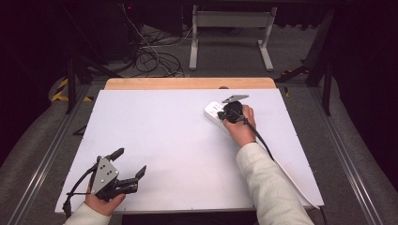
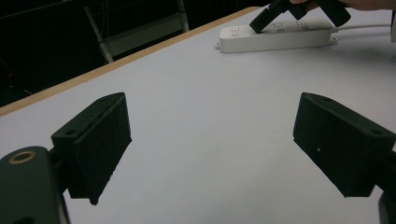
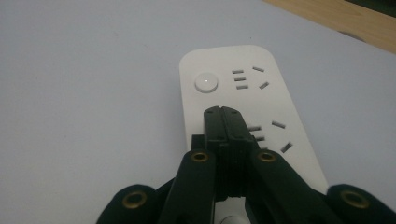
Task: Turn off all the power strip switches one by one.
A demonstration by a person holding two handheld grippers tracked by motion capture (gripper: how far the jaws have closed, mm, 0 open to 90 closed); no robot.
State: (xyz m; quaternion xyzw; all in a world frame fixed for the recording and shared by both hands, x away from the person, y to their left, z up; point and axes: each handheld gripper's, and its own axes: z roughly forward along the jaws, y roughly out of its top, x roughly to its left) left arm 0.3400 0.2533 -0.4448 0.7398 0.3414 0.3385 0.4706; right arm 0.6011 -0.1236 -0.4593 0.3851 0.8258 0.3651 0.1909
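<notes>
While jaws pressed together, right gripper hovers over power strip | left gripper spread wide, near table corner.

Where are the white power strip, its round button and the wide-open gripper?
power strip [image 2: 275, 39], left gripper view, long side wall.
round button [image 3: 206, 83], right gripper view, its centre.
left gripper [image 1: 130, 162], high view, between its fingertips.

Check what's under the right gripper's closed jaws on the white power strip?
Under the right gripper lies the white plastic power strip: socket slots beside the tips, the round white button just ahead, uncovered. The strip surface directly beneath the jaws is hidden, so contact can't be confirmed.
</notes>
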